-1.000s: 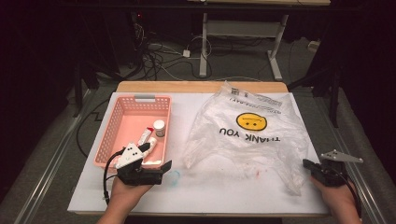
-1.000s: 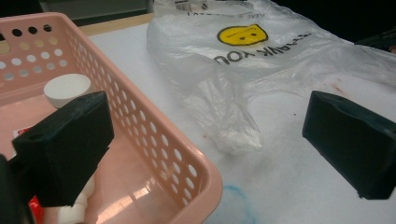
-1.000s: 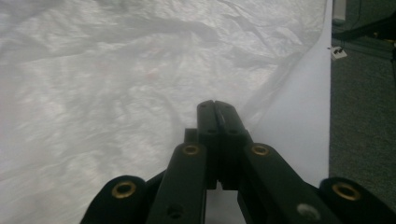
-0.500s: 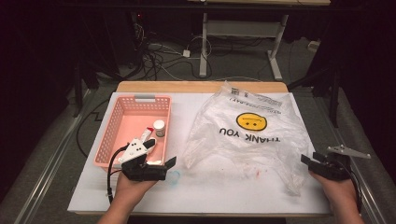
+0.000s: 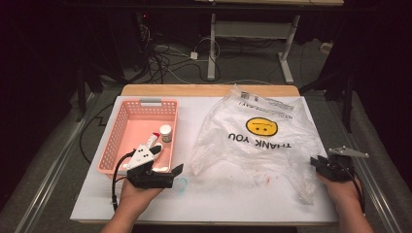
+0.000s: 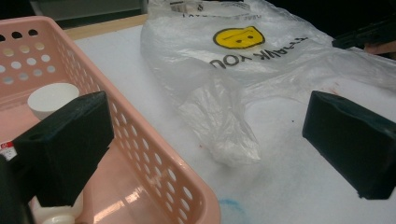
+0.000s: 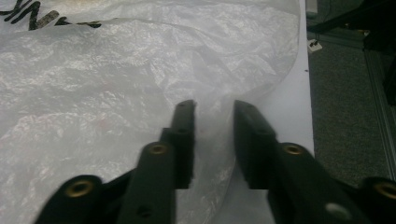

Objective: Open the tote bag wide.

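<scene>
A clear plastic bag [image 5: 262,145] with a yellow smiley and "THANK YOU" lies flat on the white table [image 5: 233,204]. My right gripper [image 5: 317,162] sits at the bag's near right corner. In the right gripper view, the right gripper [image 7: 215,116] has just been closing, with the bag's [image 7: 116,70] thin edge in the narrow gap between its jaws; the pads do not press it. My left gripper [image 5: 168,160] stands wide open at the pink basket's [image 5: 150,102] near right corner. In the left gripper view, one jaw of the left gripper [image 6: 205,126] hangs over the basket [image 6: 140,135].
Inside the basket stand a small white-capped bottle [image 5: 165,132] and a tube with a red cap [image 5: 153,138]. The bag's left handle [image 6: 224,135] lies a little ahead of the left jaws. A blue mark [image 5: 180,184] stains the table. The table's right edge [image 7: 303,93] drops to the floor.
My right gripper has slid a little left onto the bag's corner, and its jaws now straddle the film. The left hand has stayed in place.
</scene>
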A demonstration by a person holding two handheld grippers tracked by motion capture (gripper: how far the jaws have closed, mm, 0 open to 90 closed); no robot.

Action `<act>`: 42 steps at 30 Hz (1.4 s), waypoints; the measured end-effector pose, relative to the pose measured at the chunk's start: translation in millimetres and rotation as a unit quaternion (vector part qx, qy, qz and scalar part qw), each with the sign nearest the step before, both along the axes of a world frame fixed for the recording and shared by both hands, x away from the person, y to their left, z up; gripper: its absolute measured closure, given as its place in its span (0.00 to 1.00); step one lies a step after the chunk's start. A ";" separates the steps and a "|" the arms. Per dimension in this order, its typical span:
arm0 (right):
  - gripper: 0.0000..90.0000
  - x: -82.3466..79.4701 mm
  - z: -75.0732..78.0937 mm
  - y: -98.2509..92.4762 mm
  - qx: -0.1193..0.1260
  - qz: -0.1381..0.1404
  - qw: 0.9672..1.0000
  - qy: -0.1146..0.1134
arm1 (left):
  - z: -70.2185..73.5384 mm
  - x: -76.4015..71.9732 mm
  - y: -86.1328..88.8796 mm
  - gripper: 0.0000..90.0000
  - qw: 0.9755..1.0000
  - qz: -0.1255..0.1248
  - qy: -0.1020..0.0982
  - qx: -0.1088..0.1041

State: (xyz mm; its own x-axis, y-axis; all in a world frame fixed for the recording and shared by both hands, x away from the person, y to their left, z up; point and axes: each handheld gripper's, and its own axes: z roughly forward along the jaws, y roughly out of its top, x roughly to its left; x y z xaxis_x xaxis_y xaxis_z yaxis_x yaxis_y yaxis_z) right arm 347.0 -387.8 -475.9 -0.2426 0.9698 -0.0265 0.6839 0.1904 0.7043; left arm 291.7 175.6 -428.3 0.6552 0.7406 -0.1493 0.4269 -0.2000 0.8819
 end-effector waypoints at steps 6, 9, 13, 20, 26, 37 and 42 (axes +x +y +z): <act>1.00 -8.9 1.2 -1.0 0.008 0.019 1.000 0.002 | -0.1 1.3 1.3 0.02 1.000 0.006 0.001 -0.001; 1.00 -19.3 2.5 -0.5 0.009 0.022 1.000 -0.003 | 0.3 2.9 2.8 0.02 1.000 0.010 0.009 -0.001; 1.00 -38.4 7.1 5.3 0.013 0.040 0.999 -0.015 | 0.9 2.4 4.0 0.01 1.000 0.020 0.001 0.005; 1.00 -66.3 11.7 20.3 0.006 0.066 0.998 -0.020 | 1.7 2.2 -3.1 0.00 0.999 0.016 0.002 0.027; 1.00 -79.5 16.4 33.7 0.025 0.090 0.995 -0.026 | 5.5 -0.1 -4.7 0.00 1.000 0.014 0.001 0.019; 1.00 -94.7 13.9 74.2 0.018 0.159 0.987 -0.024 | 4.0 1.5 2.9 0.00 1.000 0.021 0.020 0.008; 0.83 -101.0 24.4 65.1 0.031 0.141 0.988 -0.050 | 1.9 1.4 3.7 0.00 0.999 0.033 0.013 0.019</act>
State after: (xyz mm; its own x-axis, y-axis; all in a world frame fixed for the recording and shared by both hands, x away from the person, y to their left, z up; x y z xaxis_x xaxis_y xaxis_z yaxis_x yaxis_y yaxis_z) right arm 246.0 -322.7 -451.5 -0.5025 0.8646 -0.0075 0.5365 0.3185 0.7815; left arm 293.2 179.3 -426.4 0.6012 0.7875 -0.1352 0.4622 -0.2047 0.8628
